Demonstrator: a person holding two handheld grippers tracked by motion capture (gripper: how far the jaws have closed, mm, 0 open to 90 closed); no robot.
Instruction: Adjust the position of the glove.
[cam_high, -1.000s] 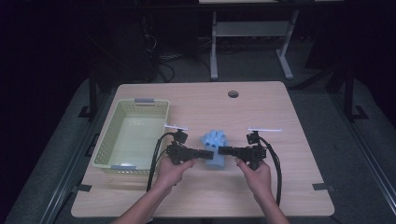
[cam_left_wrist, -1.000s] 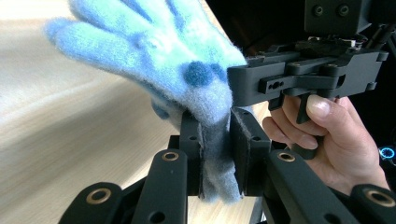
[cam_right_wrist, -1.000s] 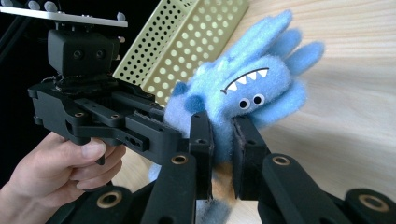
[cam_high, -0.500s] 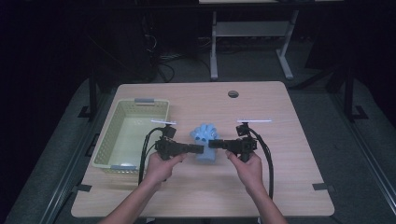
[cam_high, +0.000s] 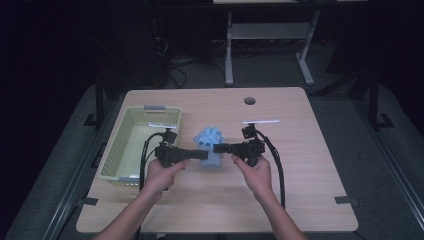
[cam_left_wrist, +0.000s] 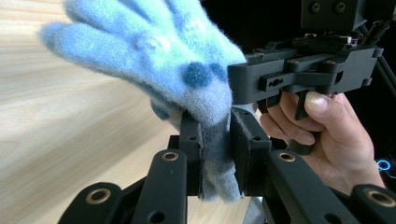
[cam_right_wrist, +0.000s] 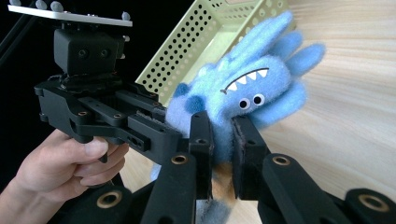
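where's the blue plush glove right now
In the high view the blue plush glove is mid-table, right of the green basket, pinched between left claw and right claw.

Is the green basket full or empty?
Empty, as far as it shows: the green basket has a bare floor; the blue monster glove is outside, held beside it.

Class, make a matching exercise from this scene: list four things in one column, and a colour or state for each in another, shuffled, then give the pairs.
Things:
1. glove
2. basket
3. left tongs
4. table

States:
A. pale green, perforated walls
B. light wood
C. fluffy blue, with eyes and teeth
D. black, clamped on fabric

Pairs: 1-C, 2-A, 3-D, 4-B
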